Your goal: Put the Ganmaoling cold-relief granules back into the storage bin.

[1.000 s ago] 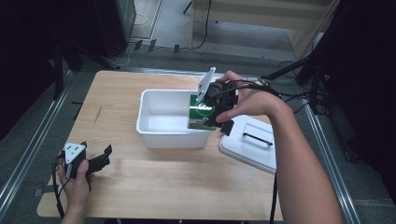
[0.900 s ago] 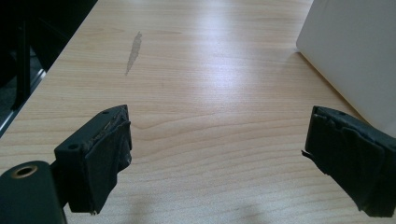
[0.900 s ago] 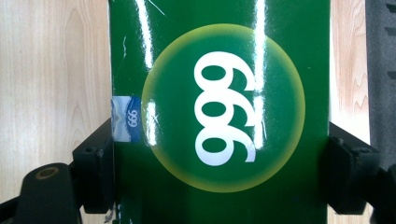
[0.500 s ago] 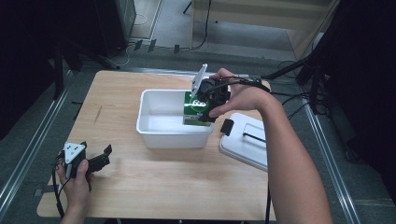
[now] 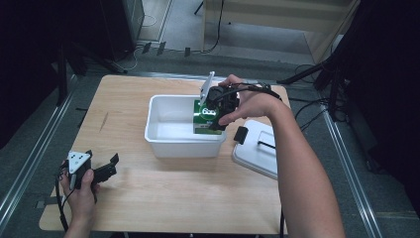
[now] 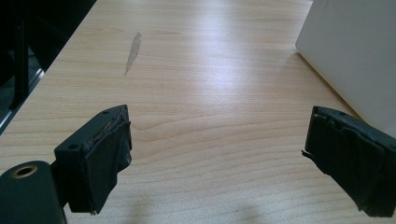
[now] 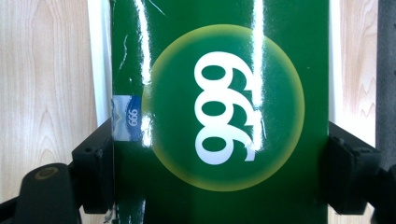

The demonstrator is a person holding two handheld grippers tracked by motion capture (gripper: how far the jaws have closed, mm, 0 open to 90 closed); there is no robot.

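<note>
Now the right tongs (image 5: 214,116), clenched on the green glossy carton (image 5: 204,119), have carried it leftward into the white plastic bin (image 5: 171,139); left tongs (image 5: 106,168) released, idle.

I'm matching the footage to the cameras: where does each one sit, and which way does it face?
High view: above the person's side, looking forward and down on the table; both forearms and hands show.
Left gripper view: on the left hand-held gripper, looking along its open jaws over the tabletop to the white bin.
Right gripper view: on the right hand-held gripper, facing the green carton it clamps.
Shared: the bin in the high and left views.
</note>
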